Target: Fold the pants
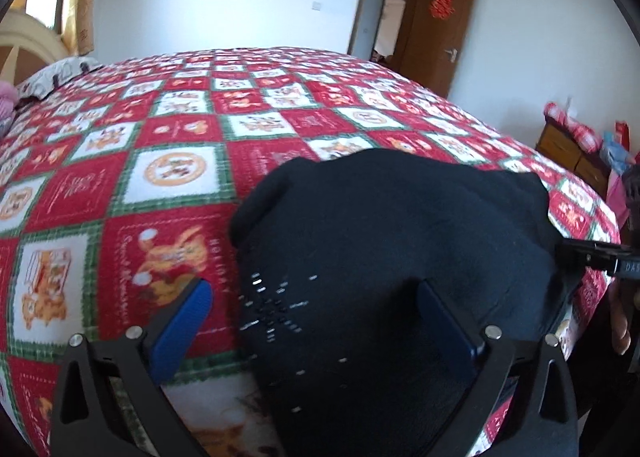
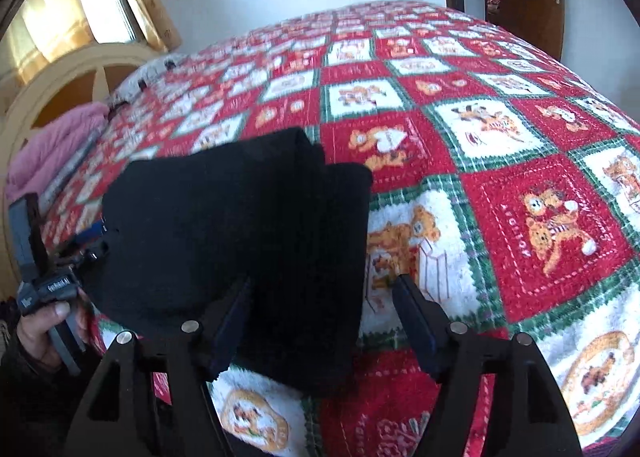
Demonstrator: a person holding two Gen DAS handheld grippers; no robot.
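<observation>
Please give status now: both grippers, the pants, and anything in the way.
Left gripper open, right gripper open, neither gripping. Black pants folded in a bundle on the bedspread. Nothing in the way.

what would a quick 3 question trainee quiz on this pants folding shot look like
1. True or false: the black pants lie folded on the red checked bedspread.
2. How do the right gripper's jaws stand? A) open, with an edge of the pants between the fingers B) clamped shut on the bedspread C) out of view
3. Fill in: past the bed's far corner, the brown ____ stands open.

Key: 1 true; 2 A; 3 door. The left gripper is open too, above the pants.
</observation>
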